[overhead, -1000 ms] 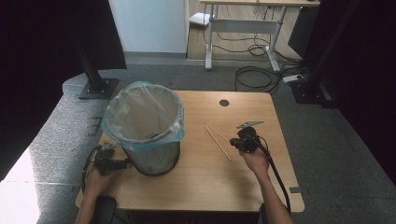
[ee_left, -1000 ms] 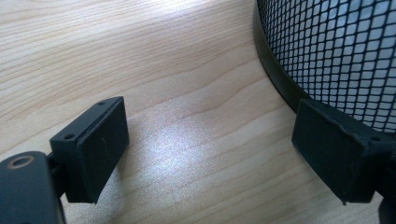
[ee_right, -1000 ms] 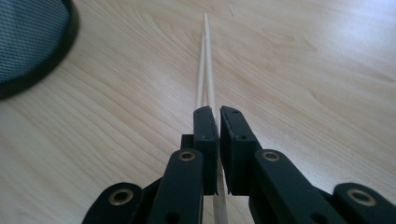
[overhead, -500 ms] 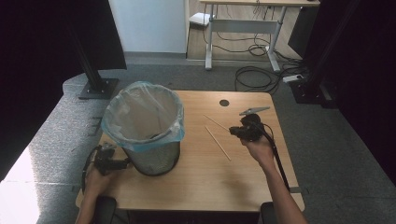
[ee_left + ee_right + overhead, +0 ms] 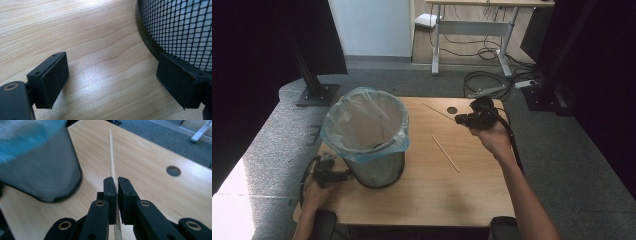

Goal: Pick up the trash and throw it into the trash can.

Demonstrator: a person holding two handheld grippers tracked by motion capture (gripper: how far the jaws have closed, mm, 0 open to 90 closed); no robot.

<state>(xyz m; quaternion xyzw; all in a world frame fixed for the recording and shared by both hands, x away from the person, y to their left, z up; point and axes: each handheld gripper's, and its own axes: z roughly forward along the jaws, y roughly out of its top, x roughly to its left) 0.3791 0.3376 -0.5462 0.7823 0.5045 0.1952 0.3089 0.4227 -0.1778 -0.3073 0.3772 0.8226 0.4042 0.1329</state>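
A: While the right gripper (image 5: 462,119) is held above the far right part of the worktop (image 5: 427,195), what is seen between its jaws?

B: A thin wooden stick (image 5: 111,167) is pinched there. In the right gripper view the two black jaws are pressed together on it, and the stick runs out past their tips toward the far edge of the worktop. In the high view the same stick is seen as a pale line slanting away from the gripper to the upper left, lifted off the wood.

A: Is a second stick (image 5: 445,153) seen?

B: Yes, one is left lying flat on the worktop, near the middle, between the bin (image 5: 367,137) and the right hand (image 5: 493,140). It is touched by nothing.

A: And how is the left gripper (image 5: 343,175) placed?

B: It is held low at the near left corner, just beside the foot of the bin. In the left gripper view its jaws are spread wide, with bare wood between them. The black mesh wall of the bin is seen just behind the right-hand jaw; whether the two touch cannot be told.

A: How is the bin described?

B: A round black mesh bin is stood upright on the left half of the worktop, and it is lined with a pale blue bag (image 5: 362,115) folded over the rim. A small round hole (image 5: 452,109) is seen in the worktop near the far edge, close to the right gripper.
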